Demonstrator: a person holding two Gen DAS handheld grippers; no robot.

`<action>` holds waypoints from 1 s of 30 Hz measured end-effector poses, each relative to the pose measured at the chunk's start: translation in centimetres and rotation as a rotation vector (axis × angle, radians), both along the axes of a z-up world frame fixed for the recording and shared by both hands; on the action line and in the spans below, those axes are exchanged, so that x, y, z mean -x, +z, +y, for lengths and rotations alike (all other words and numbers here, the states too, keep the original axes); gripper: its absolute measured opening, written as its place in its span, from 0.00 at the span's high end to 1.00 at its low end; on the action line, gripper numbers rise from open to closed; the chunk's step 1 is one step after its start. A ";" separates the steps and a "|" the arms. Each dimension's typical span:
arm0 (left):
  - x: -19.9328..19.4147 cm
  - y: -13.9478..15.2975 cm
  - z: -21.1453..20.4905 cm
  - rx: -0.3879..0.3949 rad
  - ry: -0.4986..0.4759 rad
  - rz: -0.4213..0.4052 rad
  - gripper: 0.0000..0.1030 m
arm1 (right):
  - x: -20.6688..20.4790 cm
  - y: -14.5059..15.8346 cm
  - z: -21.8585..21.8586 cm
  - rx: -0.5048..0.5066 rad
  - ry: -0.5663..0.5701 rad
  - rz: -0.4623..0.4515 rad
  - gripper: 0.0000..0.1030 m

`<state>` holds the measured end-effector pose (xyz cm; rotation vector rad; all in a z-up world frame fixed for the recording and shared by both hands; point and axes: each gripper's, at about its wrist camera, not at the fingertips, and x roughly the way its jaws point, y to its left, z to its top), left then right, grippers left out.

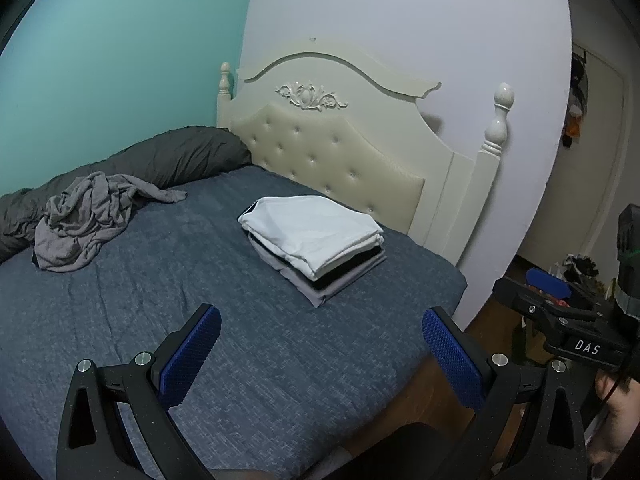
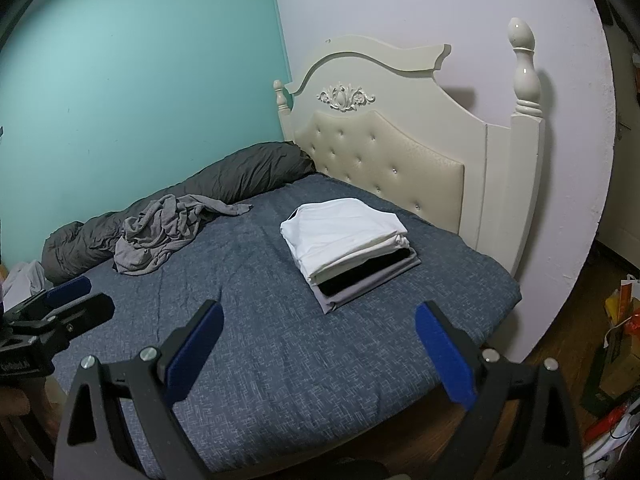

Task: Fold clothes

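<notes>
Two claws: left claw (image 1: 320, 332) and right claw (image 2: 320, 328) both hang released above the near edge of the bed, blue pads wide apart, nothing between them.
Bed: blue-grey quilt (image 1: 168, 300) covers the mattress; its near and right edges drop to a wooden floor (image 2: 560, 344).
Open room: a broad bare stretch of quilt lies between the claws and the clothes.
Folded stack: folded clothes (image 1: 316, 236) sit right of centre, near the cream tufted headboard (image 1: 332, 152); white pieces on top, a black one beneath, grey at the bottom, edges roughly squared.
Unfolded garment: crumpled grey garment (image 1: 84, 220) lies far left on the quilt, touching a dark grey rolled duvet (image 1: 168, 156) along the teal wall.
Gap: stack and crumpled garment are well apart.
Right side: clutter of bags (image 2: 616, 320) on the floor beside the bed.
</notes>
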<state>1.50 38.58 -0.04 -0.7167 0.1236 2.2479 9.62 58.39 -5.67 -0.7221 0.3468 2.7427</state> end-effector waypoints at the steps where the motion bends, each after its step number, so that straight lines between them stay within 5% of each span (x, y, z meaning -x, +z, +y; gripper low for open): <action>1: 0.0 0.0 0.0 0.001 0.000 0.001 0.00 | 0.0 0.0 0.0 0.000 0.001 -0.001 0.05; 30: 0.0 0.2 -0.6 -0.027 0.026 0.017 0.00 | 0.1 -0.5 0.1 0.013 -0.005 -0.012 0.05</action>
